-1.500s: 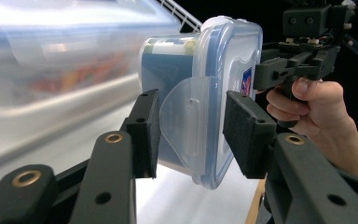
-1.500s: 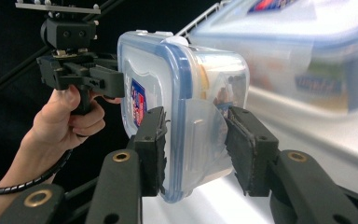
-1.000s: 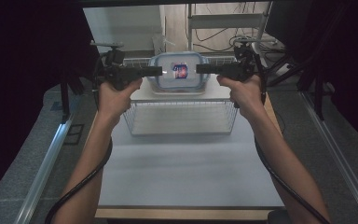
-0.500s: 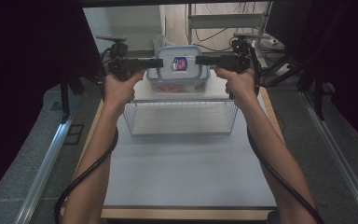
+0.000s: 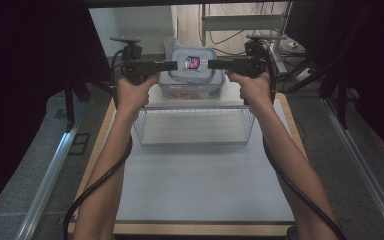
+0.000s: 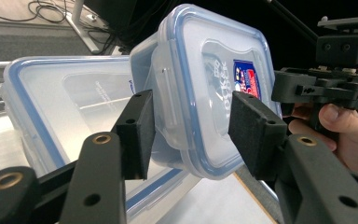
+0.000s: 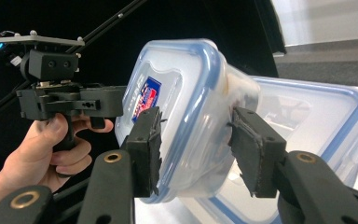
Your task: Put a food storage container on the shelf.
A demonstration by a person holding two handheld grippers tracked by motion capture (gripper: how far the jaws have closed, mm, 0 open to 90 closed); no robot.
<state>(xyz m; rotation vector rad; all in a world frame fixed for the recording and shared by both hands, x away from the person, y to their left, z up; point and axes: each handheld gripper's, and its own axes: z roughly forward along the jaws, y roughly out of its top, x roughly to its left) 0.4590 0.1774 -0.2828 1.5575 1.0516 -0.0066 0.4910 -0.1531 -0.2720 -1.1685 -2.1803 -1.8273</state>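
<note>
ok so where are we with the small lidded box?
Done: the small lidded container is over the large lidded container, beyond the wire basket.
In hand: the left gripper and right gripper grip it from either side; their fingers have just been opening, pads apparently touching it.
Left: probably letting go and backing off; whether it already rests there is unclear.

My box's lid (image 6: 214, 88) bears a red-and-blue sticker (image 6: 245, 79) and embossed lettering beside it; neither is legible.
</note>
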